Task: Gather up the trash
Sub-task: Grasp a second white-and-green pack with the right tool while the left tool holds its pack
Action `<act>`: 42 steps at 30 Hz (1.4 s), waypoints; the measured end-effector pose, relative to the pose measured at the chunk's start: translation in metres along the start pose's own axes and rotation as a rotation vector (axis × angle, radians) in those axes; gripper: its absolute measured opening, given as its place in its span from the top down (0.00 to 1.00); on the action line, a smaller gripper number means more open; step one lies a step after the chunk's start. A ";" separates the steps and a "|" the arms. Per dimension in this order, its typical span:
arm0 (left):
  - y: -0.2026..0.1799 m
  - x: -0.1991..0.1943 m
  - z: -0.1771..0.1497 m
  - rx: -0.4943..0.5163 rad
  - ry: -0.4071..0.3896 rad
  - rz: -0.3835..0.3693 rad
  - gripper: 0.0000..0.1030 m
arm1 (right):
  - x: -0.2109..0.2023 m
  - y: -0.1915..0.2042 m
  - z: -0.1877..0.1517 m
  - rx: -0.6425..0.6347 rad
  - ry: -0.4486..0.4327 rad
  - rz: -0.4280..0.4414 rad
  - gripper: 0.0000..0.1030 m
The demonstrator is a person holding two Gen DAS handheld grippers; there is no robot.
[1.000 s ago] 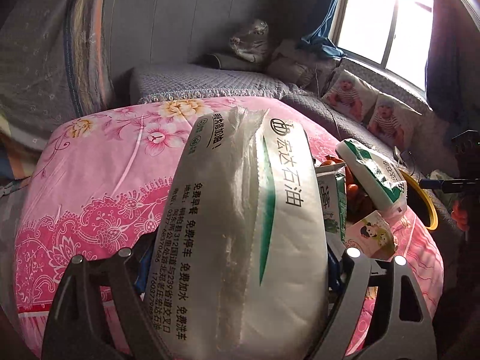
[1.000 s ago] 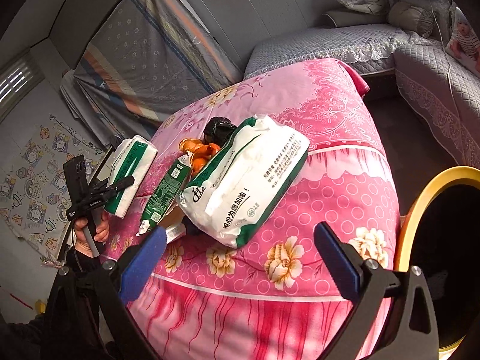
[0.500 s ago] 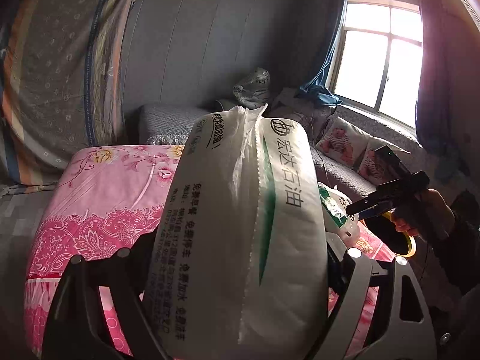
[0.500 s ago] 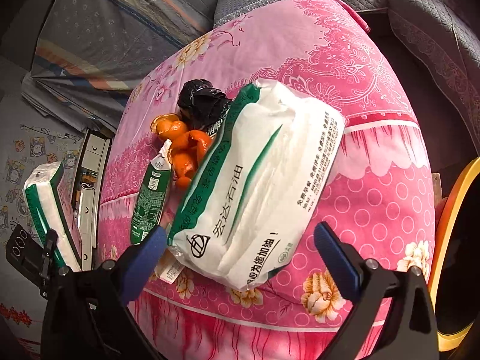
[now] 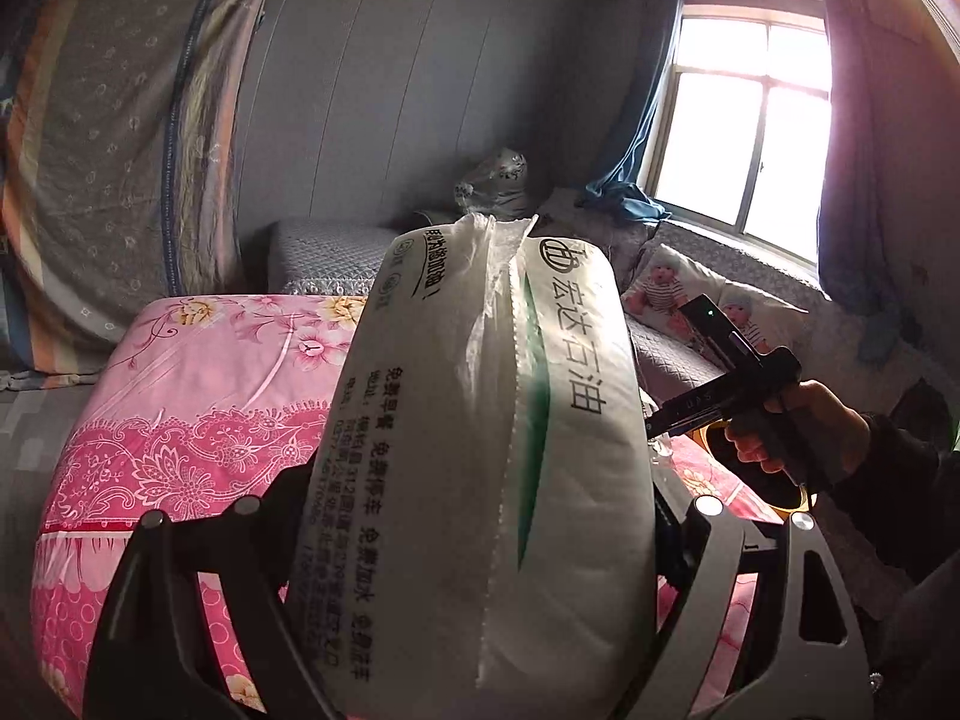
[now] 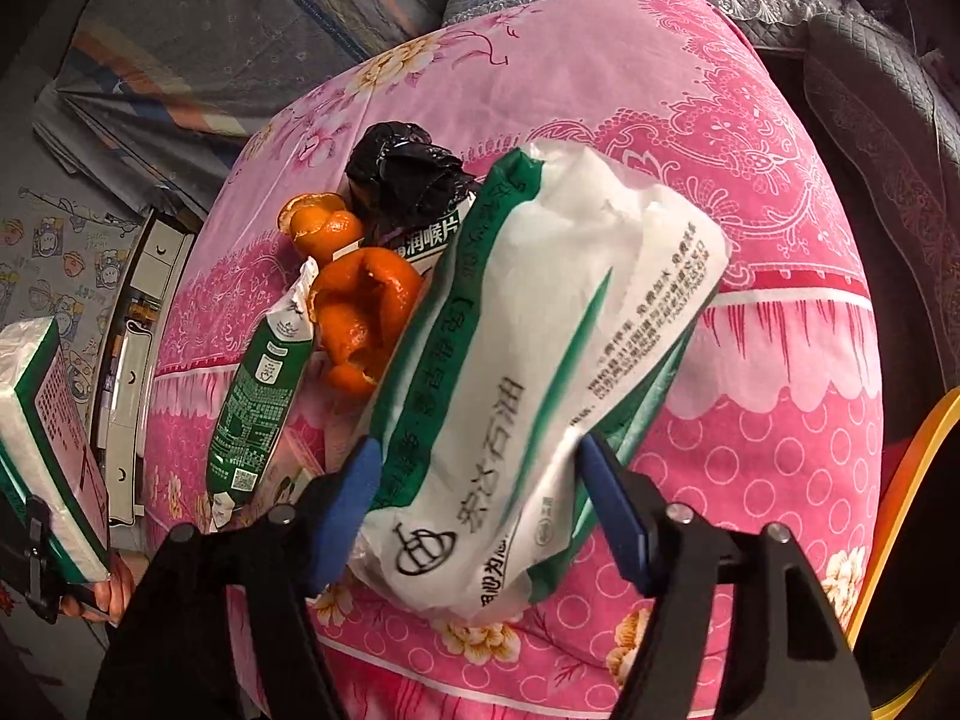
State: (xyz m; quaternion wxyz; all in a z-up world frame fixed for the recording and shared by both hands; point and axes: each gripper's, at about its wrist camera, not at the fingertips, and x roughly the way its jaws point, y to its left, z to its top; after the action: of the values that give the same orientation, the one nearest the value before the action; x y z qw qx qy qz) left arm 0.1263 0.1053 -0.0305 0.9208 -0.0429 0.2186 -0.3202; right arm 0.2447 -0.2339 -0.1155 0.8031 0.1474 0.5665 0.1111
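In the left wrist view, my left gripper (image 5: 474,510) is shut on a white and green tissue pack (image 5: 480,420), held up above the pink flowered tabletop (image 5: 198,396). The same pack (image 6: 42,438) shows at the far left of the right wrist view. A second, crumpled tissue pack (image 6: 540,348) lies on the tabletop (image 6: 660,90). My right gripper (image 6: 474,468) points down at it and its jaws are closing, with the blue pads (image 6: 354,480) pressing on both sides of its near end. A hand holds the right gripper (image 5: 720,384).
Beside the second pack lie orange peels (image 6: 360,312), a black plastic bag (image 6: 408,174), a green carton (image 6: 258,408) and a small box (image 6: 420,240). A yellow-rimmed bin (image 6: 918,480) stands past the table's right edge. A grey sofa (image 5: 708,354) runs under the window.
My right gripper came down over the second tissue pack and its wide jaws narrowed onto it. My left gripper lifted its pack up and away from the tabletop.
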 end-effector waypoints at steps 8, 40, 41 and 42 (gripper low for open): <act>-0.011 0.006 -0.004 -0.003 -0.001 0.016 0.22 | -0.021 -0.021 -0.012 -0.005 -0.064 0.092 0.88; -0.032 0.005 0.009 -0.048 -0.033 -0.023 0.22 | -0.147 -0.022 -0.067 -0.107 -0.311 0.236 1.00; -0.033 0.005 0.010 -0.046 -0.034 -0.024 0.22 | -0.148 -0.023 -0.067 -0.108 -0.317 0.237 1.00; -0.033 0.006 0.011 -0.044 -0.035 -0.025 0.22 | -0.152 -0.024 -0.068 -0.106 -0.325 0.238 1.00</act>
State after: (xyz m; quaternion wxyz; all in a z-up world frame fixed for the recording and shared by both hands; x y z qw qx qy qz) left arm 0.1160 0.0748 -0.0159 0.9193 -0.0713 0.2090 -0.3258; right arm 0.1305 -0.3014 -0.0127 0.8718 0.1868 0.4014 0.2096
